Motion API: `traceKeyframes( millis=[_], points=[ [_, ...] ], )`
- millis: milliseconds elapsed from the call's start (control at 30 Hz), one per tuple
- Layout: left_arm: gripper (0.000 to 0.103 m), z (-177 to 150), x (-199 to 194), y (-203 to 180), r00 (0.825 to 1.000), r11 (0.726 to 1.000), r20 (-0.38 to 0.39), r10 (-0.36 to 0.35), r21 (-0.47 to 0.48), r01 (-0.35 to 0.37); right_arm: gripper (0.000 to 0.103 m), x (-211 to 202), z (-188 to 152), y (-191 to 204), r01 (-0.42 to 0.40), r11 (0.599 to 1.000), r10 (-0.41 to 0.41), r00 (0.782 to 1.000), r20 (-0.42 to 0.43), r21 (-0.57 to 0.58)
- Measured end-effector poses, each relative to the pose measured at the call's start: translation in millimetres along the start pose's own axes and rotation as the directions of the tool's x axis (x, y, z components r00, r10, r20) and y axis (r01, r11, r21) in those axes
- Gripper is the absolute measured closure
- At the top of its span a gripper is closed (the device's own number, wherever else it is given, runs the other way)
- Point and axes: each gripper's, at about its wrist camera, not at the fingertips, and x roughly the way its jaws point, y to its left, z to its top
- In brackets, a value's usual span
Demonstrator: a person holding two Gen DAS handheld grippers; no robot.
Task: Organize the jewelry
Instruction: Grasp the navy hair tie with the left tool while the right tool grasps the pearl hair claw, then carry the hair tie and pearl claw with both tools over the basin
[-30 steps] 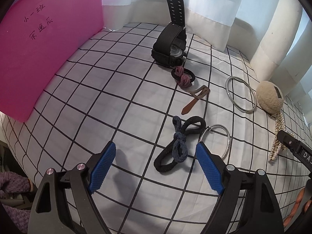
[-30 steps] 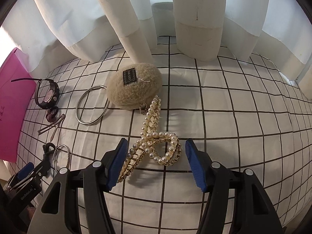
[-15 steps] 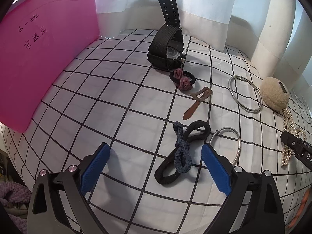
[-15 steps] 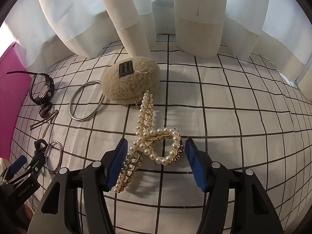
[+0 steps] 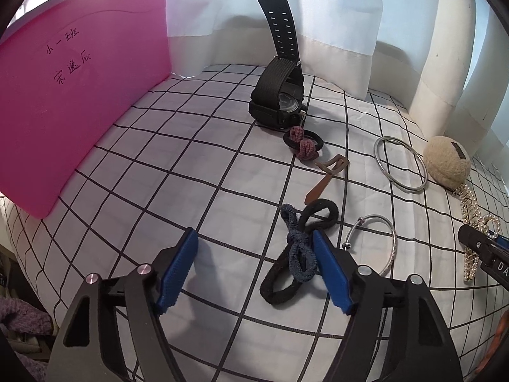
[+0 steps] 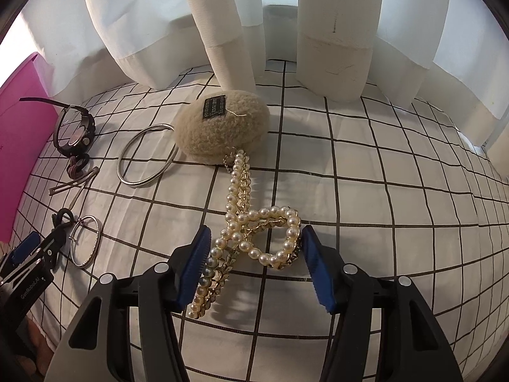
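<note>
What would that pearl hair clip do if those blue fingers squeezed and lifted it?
The pearl hair clip looks rigid, so it would probably lift in one piece rather than droop. Its rounded pearls may slip against the fingers. The long tail runs past the fingers on both sides, so it might tilt once lifted.

left hand-held gripper closing, right hand-held gripper parted

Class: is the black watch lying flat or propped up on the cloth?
Propped up: the black watch rests on its side, one strap rising toward the curtain.
</note>
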Motion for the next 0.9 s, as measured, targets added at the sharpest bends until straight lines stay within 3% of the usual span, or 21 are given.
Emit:
traceKeyframes(
  millis=[100,167,267,500,900],
  points=[
    [0.054,1.4,-2.3,-1.4,1.0,1.0,-0.005,-0.003,0.006,0.003,0.05,-1.5,-0.4,0.9,0.001,1.0,-0.001,1.0,0.0,-0.007],
    [0.074,3.0,-3.7,-3.5,1.0,1.0,-0.014,-0.004,0.009,0.004,0.051,-2.4,-0.4,2.3,-0.003,1.0,0.003,1.0,-0.001,-0.017],
    [0.089,6.2,-3.5,-5.8,0.999,1.0,-0.042,-0.004,0.007,0.005,0.054,-3.7,-0.9,3.6,-0.011,1.0,0.011,1.0,0.0,-0.023],
    [0.09,7.6,-6.0,-3.7,0.996,1.0,-0.092,0.011,-0.02,-0.013,0.057,-8.0,-5.2,0.4,-0.049,0.998,0.049,0.999,-0.004,-0.031],
    [0.09,18.6,-33.9,-4.5,0.997,0.999,-0.075,0.019,-0.049,-0.023,0.057,-35.4,-2.0,-9.0,-0.096,0.995,0.097,0.995,0.012,-0.037]
  ],
)
